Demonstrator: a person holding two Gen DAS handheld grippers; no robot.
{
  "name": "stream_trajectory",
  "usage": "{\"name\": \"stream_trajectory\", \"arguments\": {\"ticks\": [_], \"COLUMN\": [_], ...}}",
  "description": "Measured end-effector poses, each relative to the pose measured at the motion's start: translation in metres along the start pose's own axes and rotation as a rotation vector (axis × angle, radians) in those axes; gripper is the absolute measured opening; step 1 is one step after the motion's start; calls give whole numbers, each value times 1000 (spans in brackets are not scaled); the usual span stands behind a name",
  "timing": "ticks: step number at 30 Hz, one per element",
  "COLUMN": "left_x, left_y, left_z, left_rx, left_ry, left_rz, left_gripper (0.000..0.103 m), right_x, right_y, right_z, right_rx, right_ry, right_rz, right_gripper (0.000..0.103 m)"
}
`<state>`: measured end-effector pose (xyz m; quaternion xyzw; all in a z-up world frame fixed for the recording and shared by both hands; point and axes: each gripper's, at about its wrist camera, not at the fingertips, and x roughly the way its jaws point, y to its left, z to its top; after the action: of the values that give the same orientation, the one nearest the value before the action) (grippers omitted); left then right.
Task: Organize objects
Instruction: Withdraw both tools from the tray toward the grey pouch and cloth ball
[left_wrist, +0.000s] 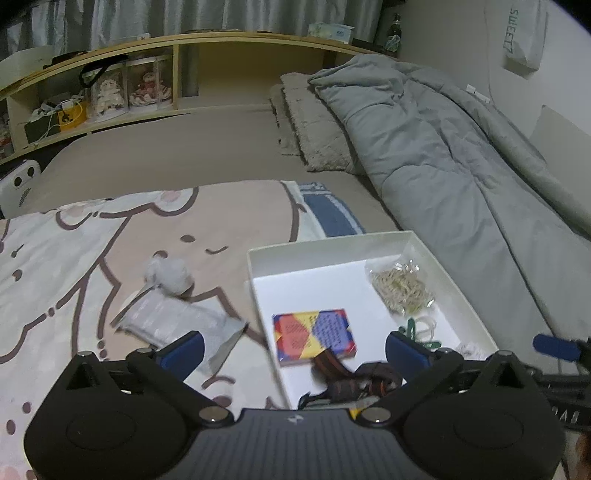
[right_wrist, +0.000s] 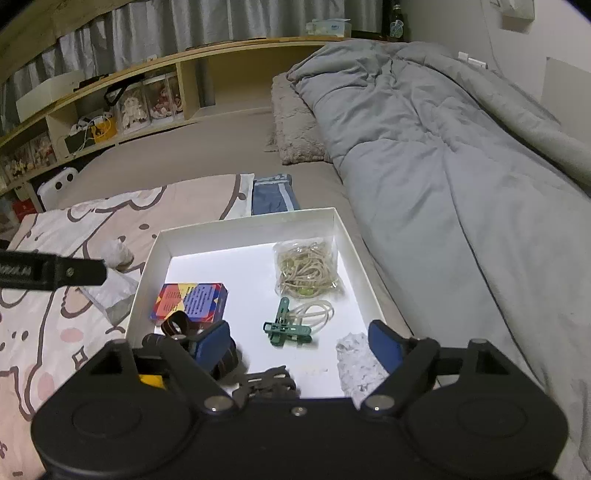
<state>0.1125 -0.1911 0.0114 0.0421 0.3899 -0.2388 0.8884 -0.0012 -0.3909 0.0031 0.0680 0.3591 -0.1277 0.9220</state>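
The left tool (left_wrist: 293, 352) is hanging with its blue fingers spread wide and nothing between them, one finger over the cartoon-print blanket (left_wrist: 74, 258) and the other over the near corner of the white box (left_wrist: 328, 247). The right tool (right_wrist: 300, 345) is likewise gaping wide and gripping nothing, its fingers hovering above the near end of that same box (right_wrist: 243, 225).

Inside the box, a colourful card pack (right_wrist: 190, 301) is lying flat toward the left wall, with a dark strap bundle (right_wrist: 177, 326) sitting just at its near edge (partly hidden behind the right tool's left finger). A bag of rubber bands (right_wrist: 306, 269) is resting near the far right corner. A green clip (right_wrist: 286, 326) is lying in the middle, touching a few loose pale rubber bands (right_wrist: 317, 314). A crumpled clear wrapper (right_wrist: 356, 362) is sitting at the near right, and a black strap (right_wrist: 267, 382) is lying along the near edge.

Outside the box, on the blanket to its left, a flat grey packet (left_wrist: 177, 325) is lying close to the wall, and a fluffy white ball (left_wrist: 168, 275) is sitting just beyond it. A grey duvet (right_wrist: 443, 166) is bunching along the right side of the bed.
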Motion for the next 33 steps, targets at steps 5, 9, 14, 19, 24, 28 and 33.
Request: {"name": "stream_trajectory", "arguments": {"ticks": [5, 9, 14, 19, 24, 28, 33], "left_x": [-13, -23, -30, -34, -33, -33, -33], "left_y": [11, 22, 35, 46, 54, 61, 76], "left_z": [-13, -23, -32, -39, -42, -45, -47], "left_rx": [15, 12, -4, -17, -30, -41, -76], "left_ry": [-17, -29, -25, -36, -36, -48, -76], "left_rz": [29, 47, 50, 45, 53, 50, 66], "left_gripper": [103, 103, 103, 103, 103, 103, 103], "right_x": [-8, -13, -15, -16, -13, -10, -6], "right_y": [6, 10, 18, 23, 26, 29, 36], "right_z": [-2, -3, -6, -7, -9, -10, -12], "right_rx": [3, 9, -6, -11, -2, -3, -9], "right_ry": [-5, -9, -21, -25, -13, -2, -16], "right_rz": [-14, -19, -33, -40, -43, -44, -32], "right_gripper": [88, 94, 102, 103, 103, 103, 103]}}
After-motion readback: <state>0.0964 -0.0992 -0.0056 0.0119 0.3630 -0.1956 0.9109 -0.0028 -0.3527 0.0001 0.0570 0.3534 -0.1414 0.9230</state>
